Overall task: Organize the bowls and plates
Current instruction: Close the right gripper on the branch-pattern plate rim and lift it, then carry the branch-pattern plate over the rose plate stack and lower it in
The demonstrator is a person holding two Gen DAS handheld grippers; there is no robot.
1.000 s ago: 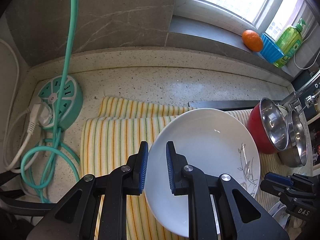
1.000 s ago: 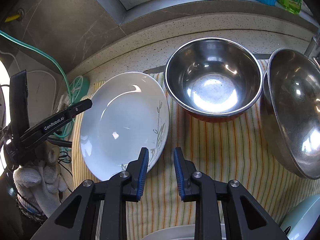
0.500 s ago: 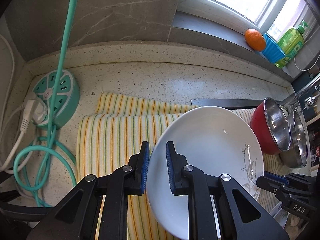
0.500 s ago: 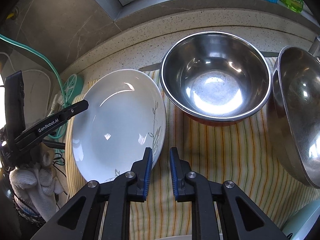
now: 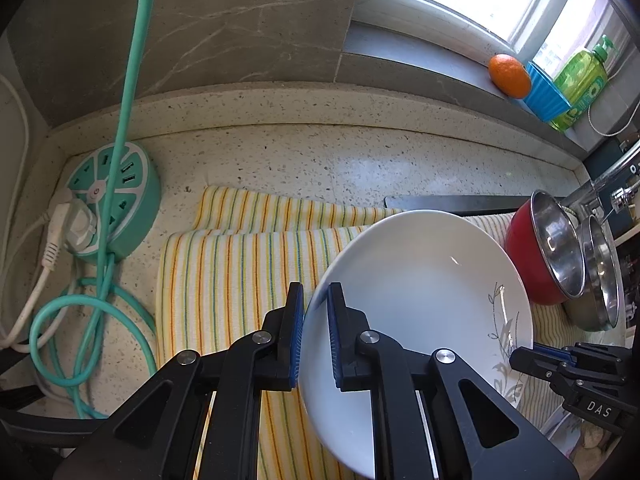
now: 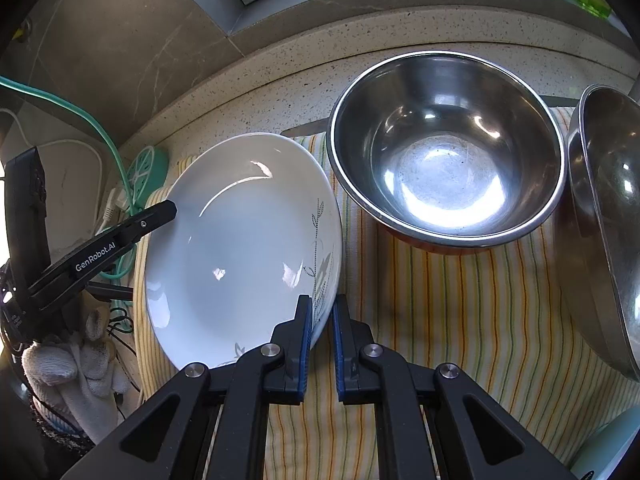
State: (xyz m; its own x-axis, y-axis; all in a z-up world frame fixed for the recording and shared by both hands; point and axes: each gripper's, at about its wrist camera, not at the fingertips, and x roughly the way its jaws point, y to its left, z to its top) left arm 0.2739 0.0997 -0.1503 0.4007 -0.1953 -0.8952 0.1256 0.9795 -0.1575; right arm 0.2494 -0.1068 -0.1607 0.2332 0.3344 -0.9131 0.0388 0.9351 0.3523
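I stand at a speckled stone counter (image 5: 360, 160) that runs under a grey marbled wall and a bright window, with a striped yellow cloth (image 5: 240, 272) spread over it. My left gripper (image 5: 315, 336) has just been closing and now pinches the left rim of the white plate (image 5: 420, 288); my right gripper (image 6: 322, 340) has just been closing too and clamps the opposite rim by the leaf pattern. The plate sits tilted over the cloth between my two hands. Just beside it on the cloth stands a steel bowl with a red outside (image 6: 444, 148), and another steel bowl (image 6: 608, 220) leans at the right. On the sill rest an orange (image 5: 510, 76), a blue cup (image 5: 546, 96) and a green soap bottle (image 5: 582, 80). A teal power hub (image 5: 116, 200) lies in the left corner.
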